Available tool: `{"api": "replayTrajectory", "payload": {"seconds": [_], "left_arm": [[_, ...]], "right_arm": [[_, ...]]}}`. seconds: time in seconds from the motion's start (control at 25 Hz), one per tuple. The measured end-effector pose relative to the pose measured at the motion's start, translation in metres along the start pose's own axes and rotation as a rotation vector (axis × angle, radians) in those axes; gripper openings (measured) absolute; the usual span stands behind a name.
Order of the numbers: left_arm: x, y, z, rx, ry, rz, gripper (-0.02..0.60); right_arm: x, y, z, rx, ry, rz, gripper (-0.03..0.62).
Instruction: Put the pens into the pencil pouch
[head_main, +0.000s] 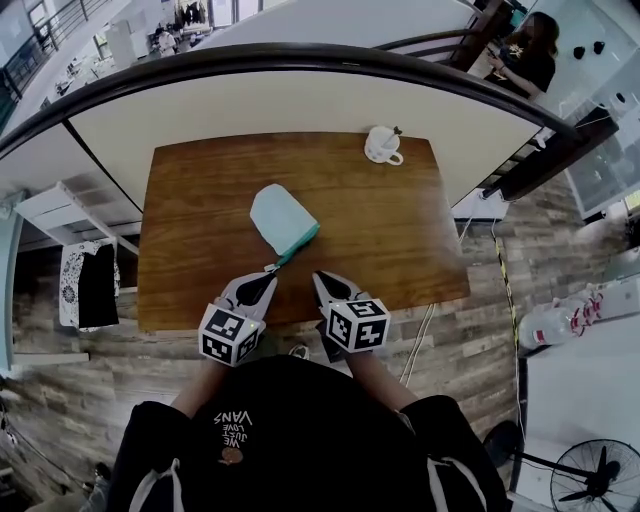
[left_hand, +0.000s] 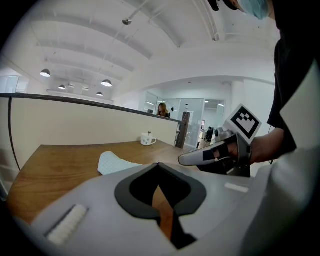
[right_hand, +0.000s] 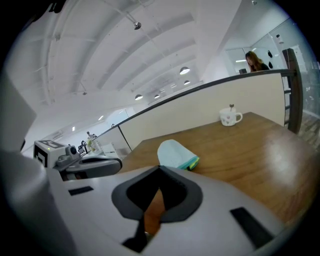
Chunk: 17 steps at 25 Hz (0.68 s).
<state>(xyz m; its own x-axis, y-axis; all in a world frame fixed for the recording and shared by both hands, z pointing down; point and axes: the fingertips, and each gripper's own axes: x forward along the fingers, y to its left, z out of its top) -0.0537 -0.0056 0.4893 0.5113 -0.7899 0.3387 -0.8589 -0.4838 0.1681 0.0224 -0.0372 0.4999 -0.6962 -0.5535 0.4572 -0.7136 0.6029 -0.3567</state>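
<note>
My left gripper (left_hand: 159, 166) has its two grey fingers pressed together at the tip with nothing held, and through the dark notch behind them I see only brown wood. My right gripper (right_hand: 160, 169) reads the same: jaws closed and empty. Both hang side by side over the near edge of the brown wooden table (head_main: 200, 200), a little apart, each pointing in toward the middle. The pale mint fabric pouch (head_main: 283, 222) lies flat near the table's middle, slightly towards the near edge and just ahead of both tips, with only bare wood in between. At its near end I see a strip of teal and yellow-green, but I cannot tell whether that is trim or something inside. The pouch's contents are hidden from all three views. A thin dark strand (head_main: 273, 266) runs from the pouch's near corner towards my left tip; it is too small for me to tell what it is or whether it touches the gripper. A white ceramic mug (head_main: 381, 145) stands at the far edge, towards the far right corner and well away from the pouch. A curved cream partition (head_main: 300, 95) rises behind the far edge. Beyond it a seated person (head_main: 528, 50) is partly cut off.
</note>
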Motion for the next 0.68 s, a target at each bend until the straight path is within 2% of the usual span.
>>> {"api": "replayTrajectory", "payload": {"seconds": [0.68], "left_arm": [[-0.0061, -0.0024, -0.0063, -0.009, 0.009, -0.004, 0.011]], "right_arm": [[0.0022, 0.0026, -0.0064, 0.009, -0.004, 0.006, 0.012]]}}
